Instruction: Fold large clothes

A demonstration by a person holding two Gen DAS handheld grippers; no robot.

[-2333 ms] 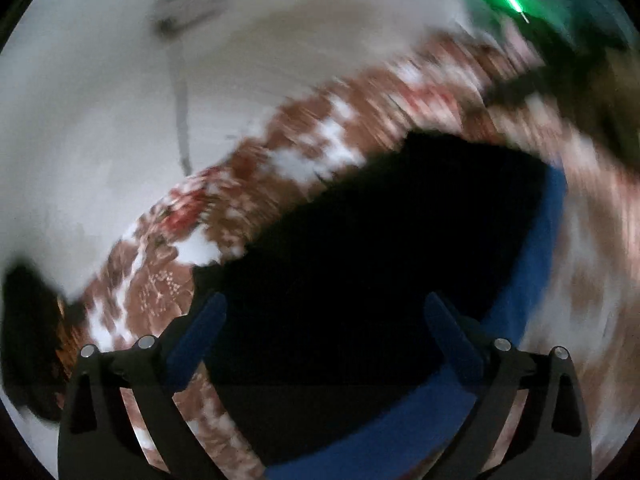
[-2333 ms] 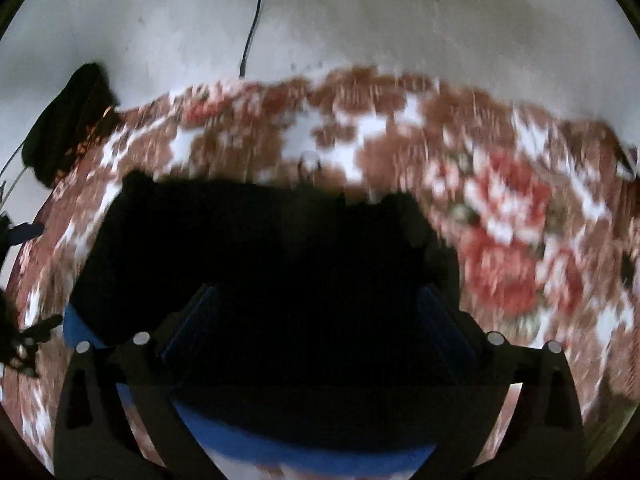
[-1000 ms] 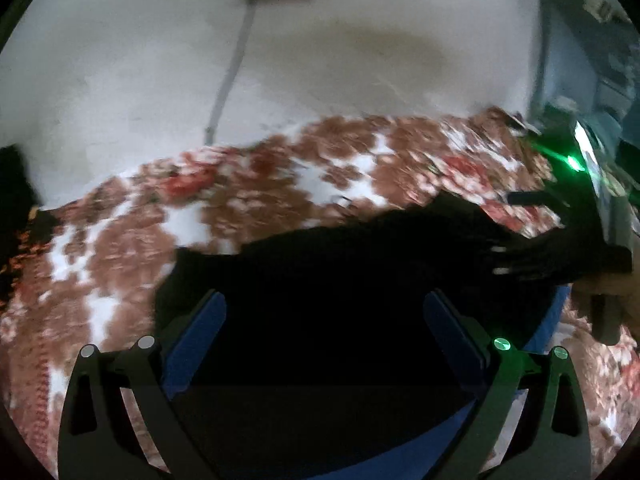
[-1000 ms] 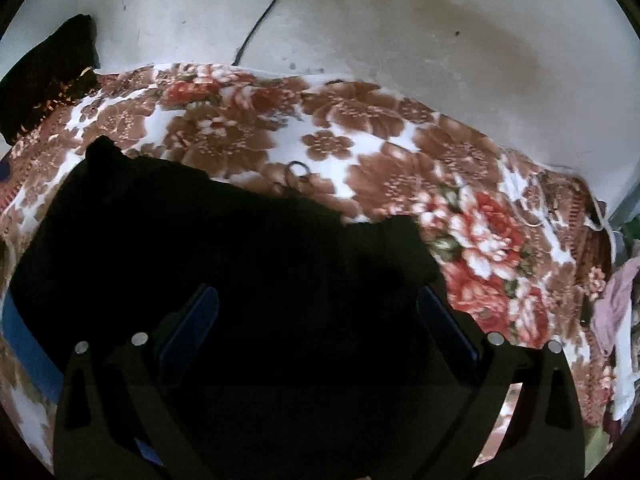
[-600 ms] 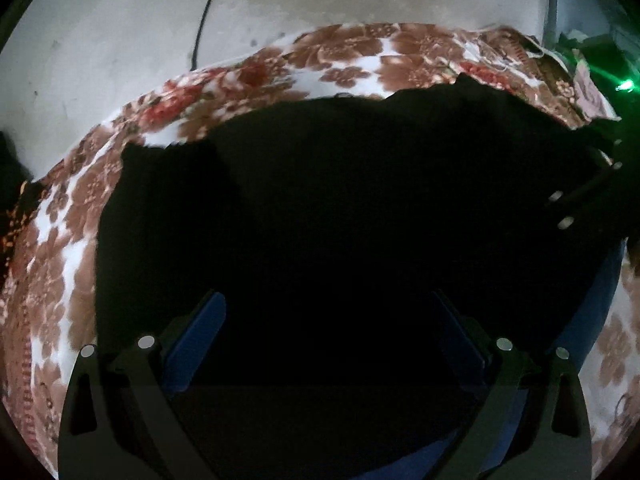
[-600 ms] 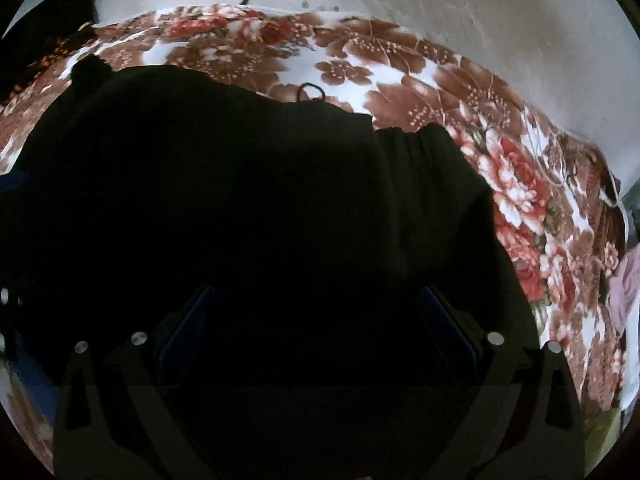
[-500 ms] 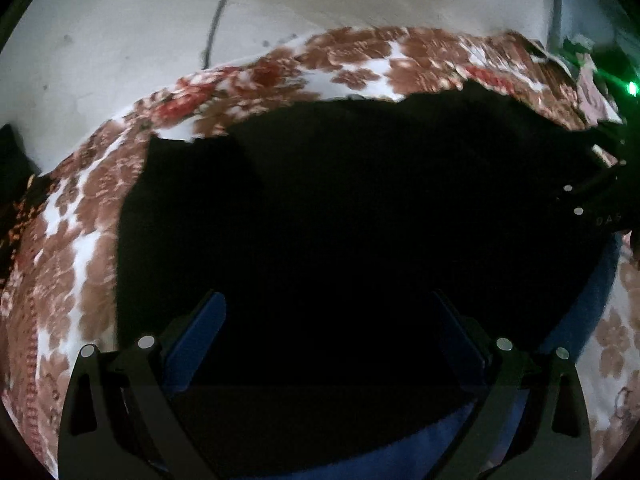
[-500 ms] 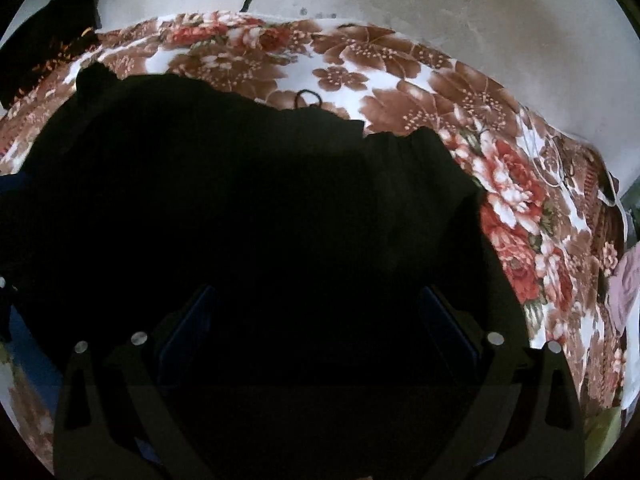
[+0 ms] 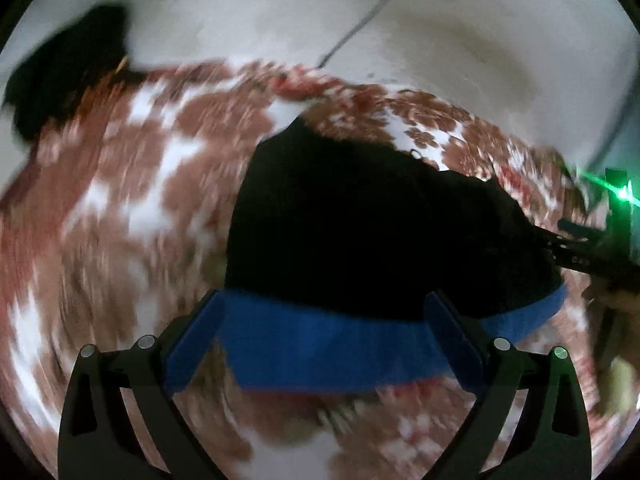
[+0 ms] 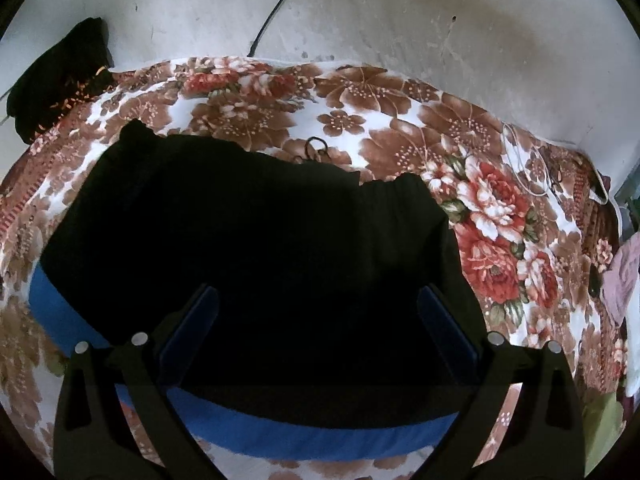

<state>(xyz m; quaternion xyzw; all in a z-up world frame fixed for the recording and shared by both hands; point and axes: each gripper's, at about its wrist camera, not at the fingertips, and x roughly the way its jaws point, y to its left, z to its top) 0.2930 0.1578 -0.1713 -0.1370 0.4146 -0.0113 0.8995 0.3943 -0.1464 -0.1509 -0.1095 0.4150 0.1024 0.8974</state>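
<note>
A large black garment (image 10: pixel 256 248) with a blue band (image 10: pixel 320 432) along its near edge lies folded on a floral bedspread (image 10: pixel 400 128). It also shows in the blurred left wrist view (image 9: pixel 360 224), blue band (image 9: pixel 332 352) nearest. My left gripper (image 9: pixel 328 336) is open and empty, just above the blue band. My right gripper (image 10: pixel 316 328) is open and empty over the black cloth. The right gripper also shows at the far right of the left wrist view (image 9: pixel 588 252).
A dark bundle of cloth (image 10: pixel 56 76) lies at the bed's far left corner against a pale wall (image 10: pixel 400 12). A black cable (image 10: pixel 276 4) hangs down the wall. A pink cloth (image 10: pixel 624 272) lies at the right edge.
Both grippers have pulled back from the garment. The left wrist view has swung left and is blurred by motion. The blue band now shows in full.
</note>
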